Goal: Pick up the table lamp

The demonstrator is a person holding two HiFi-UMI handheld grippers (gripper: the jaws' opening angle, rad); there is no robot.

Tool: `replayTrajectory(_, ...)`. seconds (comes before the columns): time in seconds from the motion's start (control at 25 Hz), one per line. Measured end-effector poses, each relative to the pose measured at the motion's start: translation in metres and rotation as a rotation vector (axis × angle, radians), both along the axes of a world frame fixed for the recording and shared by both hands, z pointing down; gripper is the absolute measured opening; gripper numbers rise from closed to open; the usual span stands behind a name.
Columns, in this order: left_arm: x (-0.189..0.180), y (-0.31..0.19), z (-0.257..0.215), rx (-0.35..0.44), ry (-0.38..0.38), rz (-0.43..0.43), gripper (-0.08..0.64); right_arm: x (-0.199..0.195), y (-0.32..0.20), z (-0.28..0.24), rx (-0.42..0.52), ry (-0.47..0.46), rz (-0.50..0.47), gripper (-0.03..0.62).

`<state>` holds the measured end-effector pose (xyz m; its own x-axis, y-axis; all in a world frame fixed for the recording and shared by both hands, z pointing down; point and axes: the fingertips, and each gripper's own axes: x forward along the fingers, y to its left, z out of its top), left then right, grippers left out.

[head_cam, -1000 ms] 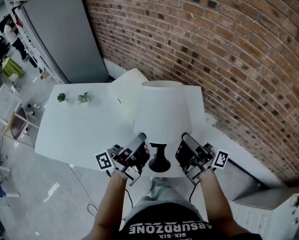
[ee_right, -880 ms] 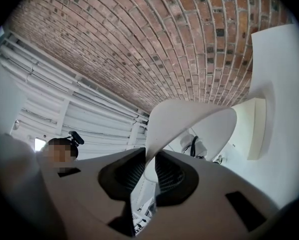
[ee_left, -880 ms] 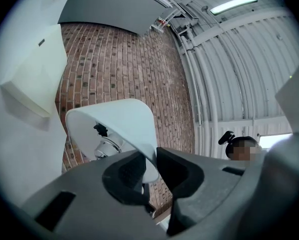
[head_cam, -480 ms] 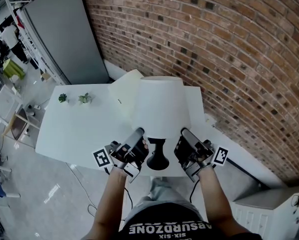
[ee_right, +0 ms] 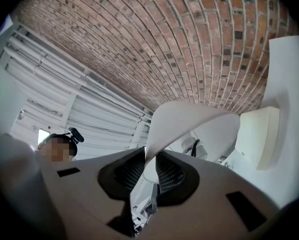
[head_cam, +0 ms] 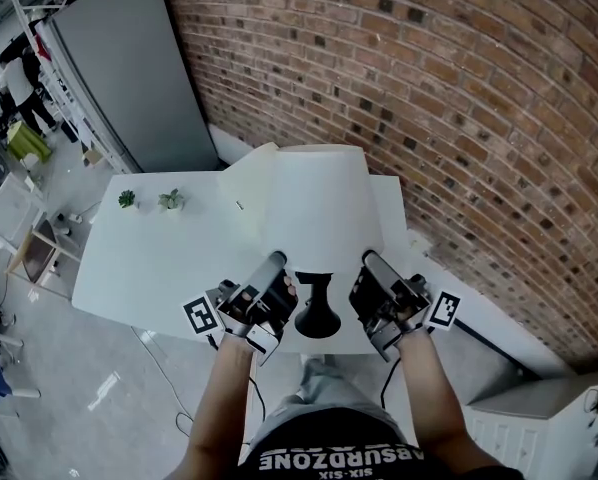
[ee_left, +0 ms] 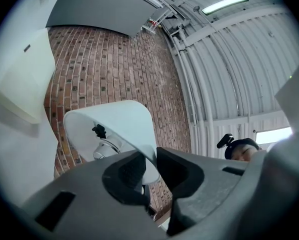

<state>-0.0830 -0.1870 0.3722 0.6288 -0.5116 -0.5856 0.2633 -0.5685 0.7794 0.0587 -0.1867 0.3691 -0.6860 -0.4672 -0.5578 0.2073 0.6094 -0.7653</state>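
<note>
Overhead, a rough red brick wall (head_cam: 459,88) runs behind the smooth white bench (head_cam: 149,268). A flat grey panel (head_cam: 129,68) stands at the bench's far left corner, and bare concrete floor (head_cam: 69,388) lies open to the bench's left. Over the bench's near edge is the table lamp (head_cam: 319,208), with a matte white conical shade and a glossy black flared base (head_cam: 317,318). The left gripper (head_cam: 276,263) and right gripper (head_cam: 371,261) each have their fingers clenched on the shade's thin lower rim, on opposite sides. Two small green plants (head_cam: 127,199) sit near the bench's far left edge.
</note>
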Motion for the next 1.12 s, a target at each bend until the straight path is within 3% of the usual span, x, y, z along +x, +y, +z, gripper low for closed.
replayTrajectory(1.12,0.007,0.017,-0.020,0.041,-0.008,-0.004,0.067,0.007,0.019,-0.020,0.046,-0.017,-0.002,0.061)
